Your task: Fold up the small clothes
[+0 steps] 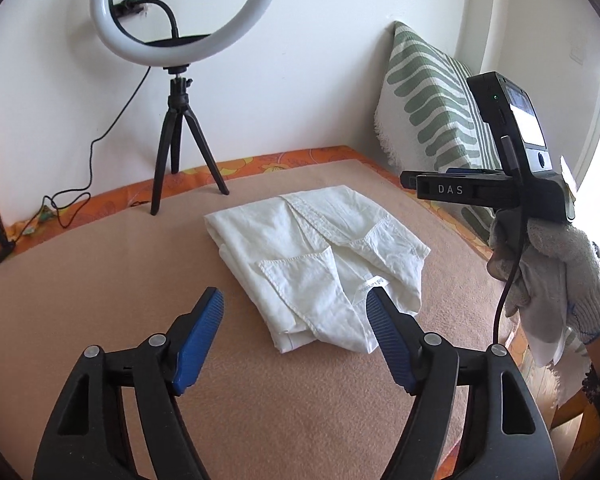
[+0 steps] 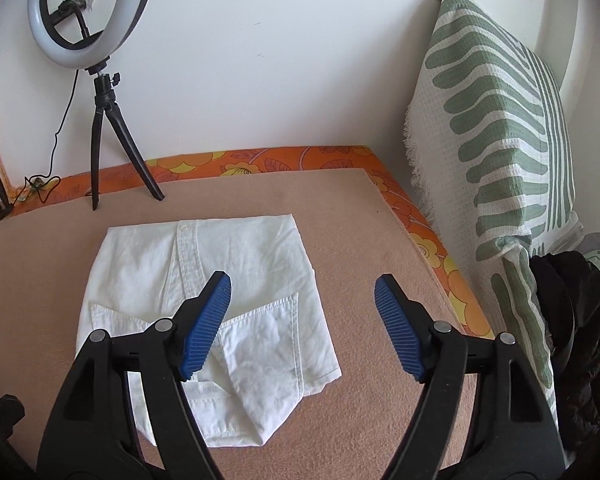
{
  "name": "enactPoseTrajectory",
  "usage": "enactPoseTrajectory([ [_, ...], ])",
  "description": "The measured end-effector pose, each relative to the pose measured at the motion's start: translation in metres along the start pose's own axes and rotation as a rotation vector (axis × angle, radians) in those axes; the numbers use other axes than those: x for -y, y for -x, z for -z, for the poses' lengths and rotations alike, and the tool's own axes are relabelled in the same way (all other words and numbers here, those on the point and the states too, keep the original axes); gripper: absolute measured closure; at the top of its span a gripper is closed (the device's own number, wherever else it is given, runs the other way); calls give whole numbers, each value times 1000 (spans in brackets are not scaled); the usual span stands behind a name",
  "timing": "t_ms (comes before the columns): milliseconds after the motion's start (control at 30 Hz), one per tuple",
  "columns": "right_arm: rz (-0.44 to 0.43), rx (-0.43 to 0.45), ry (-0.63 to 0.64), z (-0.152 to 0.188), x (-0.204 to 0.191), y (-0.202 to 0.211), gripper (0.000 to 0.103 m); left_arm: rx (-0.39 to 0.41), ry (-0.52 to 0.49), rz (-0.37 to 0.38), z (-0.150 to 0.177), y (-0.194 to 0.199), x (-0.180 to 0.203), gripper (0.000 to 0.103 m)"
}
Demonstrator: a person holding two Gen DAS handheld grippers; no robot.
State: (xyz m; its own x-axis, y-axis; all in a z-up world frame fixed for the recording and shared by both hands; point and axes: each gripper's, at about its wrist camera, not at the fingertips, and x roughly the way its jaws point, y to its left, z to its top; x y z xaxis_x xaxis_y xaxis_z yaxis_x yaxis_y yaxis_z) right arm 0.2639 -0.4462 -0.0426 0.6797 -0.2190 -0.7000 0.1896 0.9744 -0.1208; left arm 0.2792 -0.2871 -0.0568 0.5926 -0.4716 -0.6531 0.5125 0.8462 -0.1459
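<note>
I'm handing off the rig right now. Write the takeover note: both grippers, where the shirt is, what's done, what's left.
Left gripper: open, nothing between the pads, above the near edge of the white shirt.
Right gripper: open, empty, over the shirt's right side.
Shirt: lies folded into a compact bundle on the tan blanket, sleeves tucked over the front, placket up.
Done: the folds appear complete and the shirt is released.
Left: probably tidy the loose sleeve corner, then move it aside; a dark clothes pile lies beside the green-patterned pillow.

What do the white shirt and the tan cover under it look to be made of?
White shirt: thin woven cloth, likely cotton or linen; matte, finely creased, with stitched seams. Tan cover: soft, fuzzy matte fabric, perhaps fleece or felt; no weave shows.
</note>
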Motion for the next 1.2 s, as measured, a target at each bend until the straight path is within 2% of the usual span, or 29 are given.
enactPoseTrajectory([
  [200, 1, 42, -9, 15, -16, 51, 12, 49, -11, -9, 7, 47, -2, 29],
  [300, 28, 67, -13, 30, -26, 75, 7, 73, -11, -7, 15, 70, -6, 24],
  [600, 85, 104, -41, 87, -54, 130, 4, 86, -33, -55, 56, 120, -24, 22],
  [700, 70, 106, -63, 105, -61, 143, 2, 65, -38, -66, 69, 132, -28, 21],
  [967, 43, 173, -98, 139, -74, 177, 0, 94, -52, -59, 94, 157, -34, 17],
  [1100, 59, 201, -99, 144, -79, 188, 0, 95, -49, -59, 101, 164, -37, 4],
  [1200, 46, 215, -118, 145, -78, 192, 0, 108, -51, -72, 104, 168, -40, 3],
])
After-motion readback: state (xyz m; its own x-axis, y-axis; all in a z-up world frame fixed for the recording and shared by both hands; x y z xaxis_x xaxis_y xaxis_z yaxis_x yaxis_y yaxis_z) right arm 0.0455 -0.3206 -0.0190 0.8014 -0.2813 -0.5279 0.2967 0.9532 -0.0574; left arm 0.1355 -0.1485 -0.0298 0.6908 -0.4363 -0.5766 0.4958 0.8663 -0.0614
